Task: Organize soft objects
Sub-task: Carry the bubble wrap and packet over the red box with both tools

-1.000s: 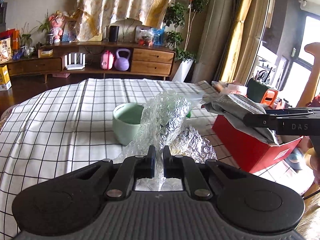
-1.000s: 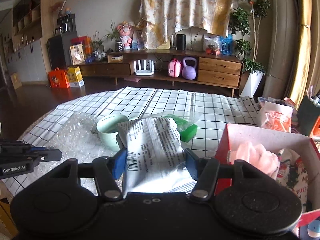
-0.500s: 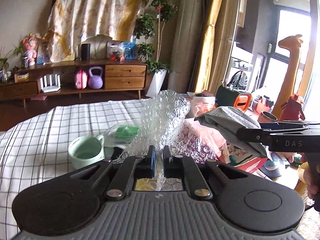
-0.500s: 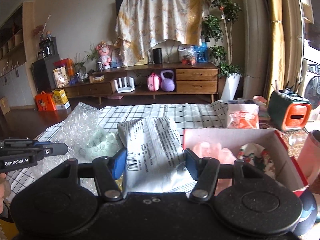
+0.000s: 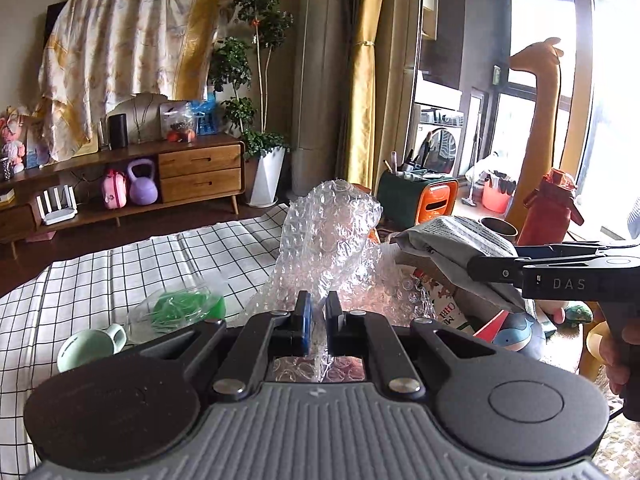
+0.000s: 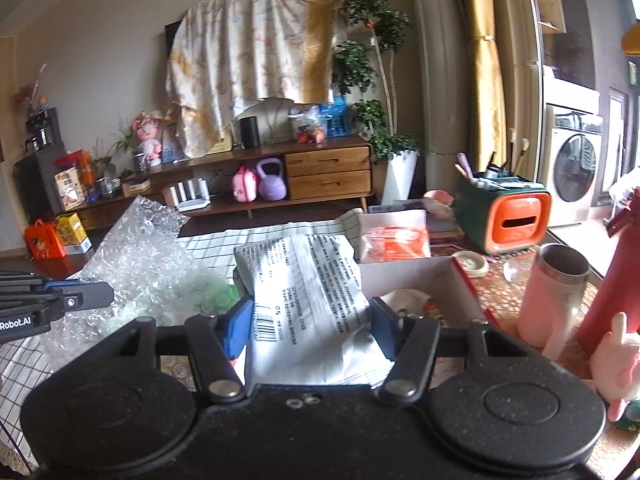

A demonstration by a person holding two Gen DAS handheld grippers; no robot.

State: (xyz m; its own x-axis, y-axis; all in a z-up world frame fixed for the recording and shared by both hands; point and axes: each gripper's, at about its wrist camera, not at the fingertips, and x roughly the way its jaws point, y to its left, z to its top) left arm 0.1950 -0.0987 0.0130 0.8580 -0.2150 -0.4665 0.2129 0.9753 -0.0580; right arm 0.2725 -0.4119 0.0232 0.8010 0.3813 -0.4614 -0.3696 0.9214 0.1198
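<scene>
Left wrist view: a bubble wrap sheet (image 5: 328,240) is being pinched upright by the closed left claw (image 5: 316,316) over the checked desk (image 5: 120,276). A grey printed pouch (image 6: 308,300) is being gripped by the right claw (image 6: 310,320), beside the bubble wrap, above a red box (image 6: 460,284).

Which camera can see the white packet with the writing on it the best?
The right wrist view. There the white packet fills the middle, its print and barcode facing the camera, squeezed in the right claw. The left wrist view shows the packet only side-on at the right, with little of its writing.
</scene>
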